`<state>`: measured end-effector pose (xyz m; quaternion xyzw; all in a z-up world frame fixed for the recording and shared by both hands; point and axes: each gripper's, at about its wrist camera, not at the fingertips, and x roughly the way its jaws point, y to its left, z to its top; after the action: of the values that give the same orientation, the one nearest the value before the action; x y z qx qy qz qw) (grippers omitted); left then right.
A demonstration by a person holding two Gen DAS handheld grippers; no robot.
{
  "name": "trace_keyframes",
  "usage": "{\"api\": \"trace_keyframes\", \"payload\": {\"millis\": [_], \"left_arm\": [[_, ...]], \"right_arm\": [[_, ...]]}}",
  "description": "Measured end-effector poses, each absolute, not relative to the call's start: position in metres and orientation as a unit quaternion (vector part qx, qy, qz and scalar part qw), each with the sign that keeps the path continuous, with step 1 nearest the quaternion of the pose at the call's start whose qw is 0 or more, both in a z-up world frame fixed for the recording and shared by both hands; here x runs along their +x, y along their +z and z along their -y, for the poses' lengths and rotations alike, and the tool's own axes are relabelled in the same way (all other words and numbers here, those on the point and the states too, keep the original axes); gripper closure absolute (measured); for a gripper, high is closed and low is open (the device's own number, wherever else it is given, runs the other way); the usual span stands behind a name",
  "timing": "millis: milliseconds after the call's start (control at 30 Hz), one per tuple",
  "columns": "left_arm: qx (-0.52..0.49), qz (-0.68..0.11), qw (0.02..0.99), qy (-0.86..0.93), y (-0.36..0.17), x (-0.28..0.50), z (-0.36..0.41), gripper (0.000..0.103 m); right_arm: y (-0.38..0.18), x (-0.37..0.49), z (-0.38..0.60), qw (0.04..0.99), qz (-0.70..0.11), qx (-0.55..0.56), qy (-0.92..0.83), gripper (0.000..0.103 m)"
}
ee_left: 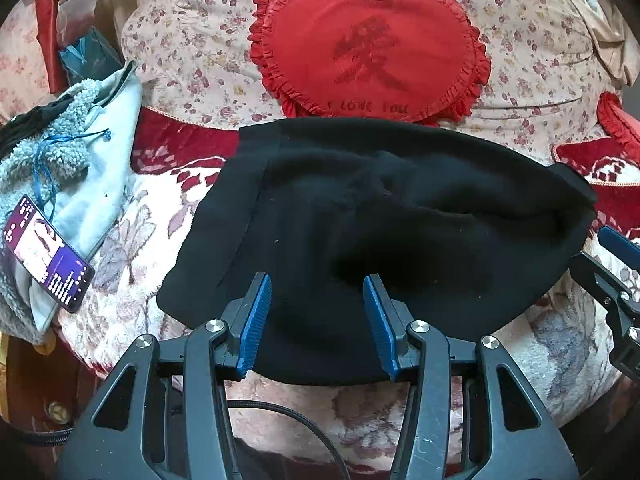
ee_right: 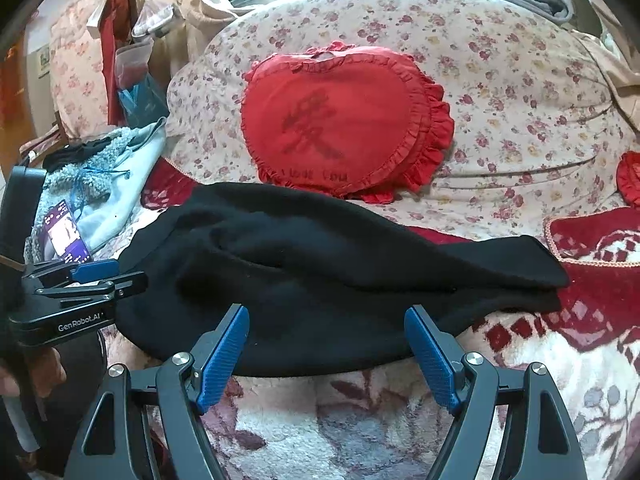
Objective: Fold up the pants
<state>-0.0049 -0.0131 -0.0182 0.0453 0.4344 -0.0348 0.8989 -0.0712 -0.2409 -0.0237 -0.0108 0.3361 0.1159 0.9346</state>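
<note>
Underneath everything lies a bed (ee_left: 160, 232) covered by a fleecy blanket (ee_right: 360, 420) with a red and cream flower pattern. Behind that, a quilt (ee_left: 192, 52) with small pink flowers is heaped up along the far side.

Across the middle of the blanket lie the pants (ee_left: 360, 232), black, bunched and already doubled into a wide, thick bundle; one end reaches left and the other tapers to the right, where two layers show stacked in the right wrist view (ee_right: 520, 276). Their far edge touches the quilt.

A red heart pillow (ee_left: 368, 48) with a frilled edge leans on the quilt just behind the pants. A second red frilled cushion (ee_left: 616, 120) shows at the right edge. To the left of the pants sits a pale blue fleece garment (ee_left: 80, 152) with a blue drawstring, and on it rests a phone (ee_left: 48, 256), screen lit.

Both tools hover at the near edge of the pants. The left gripper (ee_left: 316, 320) has its blue pads spread wide over the fabric, with nothing between them. The right gripper (ee_right: 326, 352) is likewise spread wide and holds nothing, its pads (ee_right: 224, 344) over the near hem. Each one shows at the side of the other's view.
</note>
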Motion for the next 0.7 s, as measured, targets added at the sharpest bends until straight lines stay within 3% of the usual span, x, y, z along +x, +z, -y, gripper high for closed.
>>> {"api": "trace_keyframes", "payload": {"millis": [700], "left_arm": [[0.059, -0.434, 0.898, -0.043, -0.019, -0.009, 0.021, 0.056]], "right_arm": [[-0.029, -0.070, 0.250, 0.932, -0.347, 0.003, 0.102, 0.024]]}}
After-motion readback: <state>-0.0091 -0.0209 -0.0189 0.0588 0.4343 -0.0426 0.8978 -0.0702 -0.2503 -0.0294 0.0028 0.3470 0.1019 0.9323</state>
